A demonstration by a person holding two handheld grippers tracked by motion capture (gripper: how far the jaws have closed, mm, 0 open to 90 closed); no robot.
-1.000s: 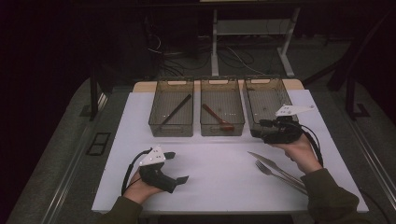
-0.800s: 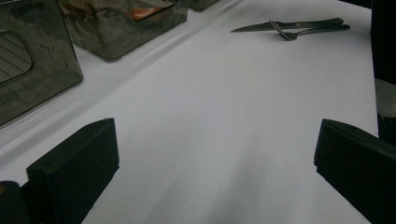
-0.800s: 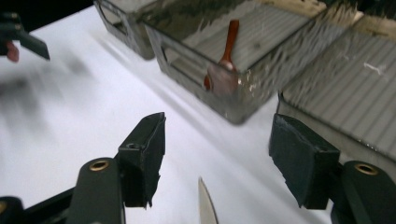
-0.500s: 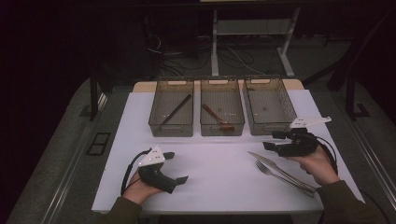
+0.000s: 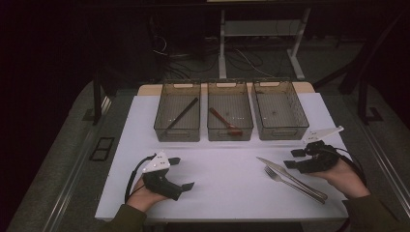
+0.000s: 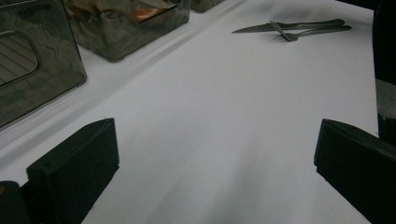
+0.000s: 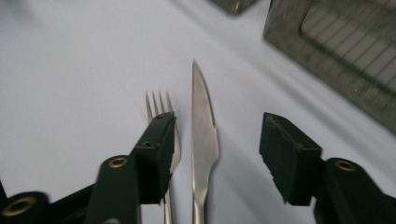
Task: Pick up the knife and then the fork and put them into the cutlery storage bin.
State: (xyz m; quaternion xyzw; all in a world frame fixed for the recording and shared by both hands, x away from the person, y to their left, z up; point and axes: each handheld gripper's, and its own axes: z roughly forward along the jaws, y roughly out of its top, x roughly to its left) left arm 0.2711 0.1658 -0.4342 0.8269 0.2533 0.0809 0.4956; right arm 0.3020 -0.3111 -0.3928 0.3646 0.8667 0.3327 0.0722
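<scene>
Right gripper [image 7: 217, 154] has come back from the bins; its half-open, closing jaws straddle the knife [image 7: 204, 140].

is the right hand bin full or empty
Empty, as far as the pictures show. In the high view the right bin shows only its bare ribbed floor, while the left bin and middle bin each hold one utensil.

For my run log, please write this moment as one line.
right gripper: open, closing over knife | fork: beside knife | left gripper: open, idle

silver knife [image 7: 204, 140] and fork [image 7: 161, 109], white table [image 5: 227, 188], black grippers
</scene>
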